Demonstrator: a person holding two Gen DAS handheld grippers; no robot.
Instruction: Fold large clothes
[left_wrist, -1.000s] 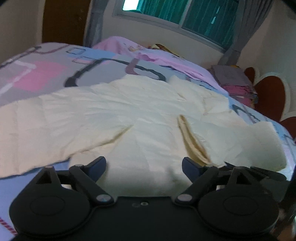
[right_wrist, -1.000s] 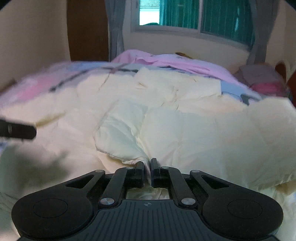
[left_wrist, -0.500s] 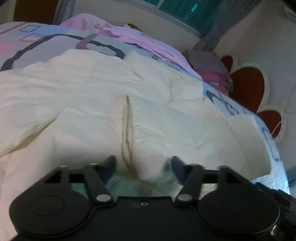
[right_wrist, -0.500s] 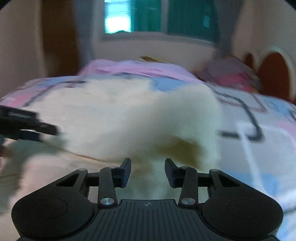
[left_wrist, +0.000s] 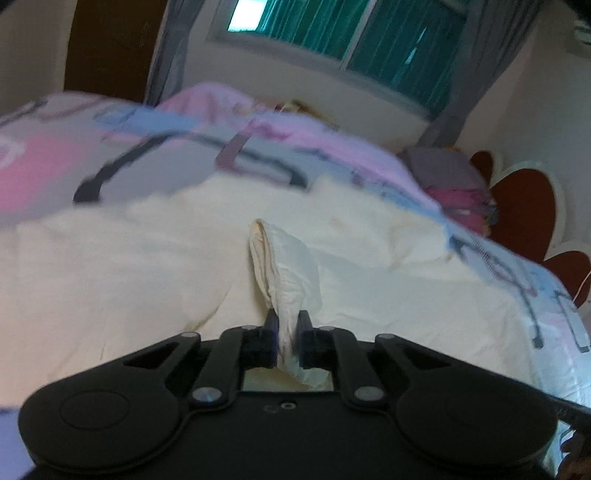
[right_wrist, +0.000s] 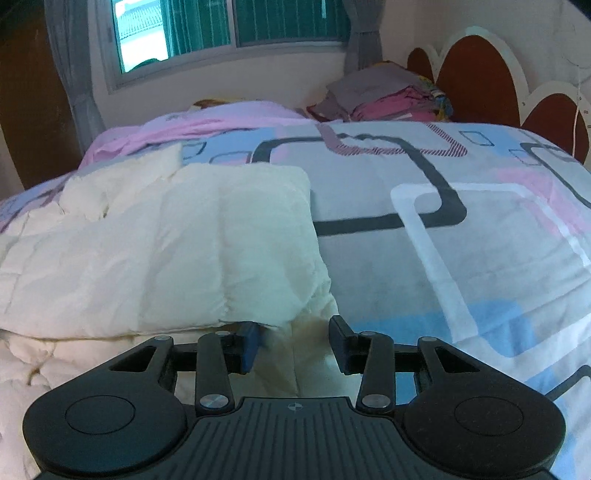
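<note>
Left gripper (left_wrist: 284, 325) was clamped on a thin cloth (left_wrist: 288, 258) ridge; right gripper (right_wrist: 293, 339) hung apart. That pinch could've slipped once pulled.

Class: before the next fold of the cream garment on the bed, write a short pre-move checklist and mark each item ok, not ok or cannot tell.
1. Left hand-held gripper shut on a pinched ridge of the cream garment: ok.
2. Right hand-held gripper gripping cloth: not ok; jaws apart, cloth only lies between them.
3. Garment flat: not ok; one layer is folded over, creased.
4. Bare bedspread beside the garment: ok.
5. Clothes pile apart from the garment: ok.
6. Garment's far edge: cannot tell.
</note>
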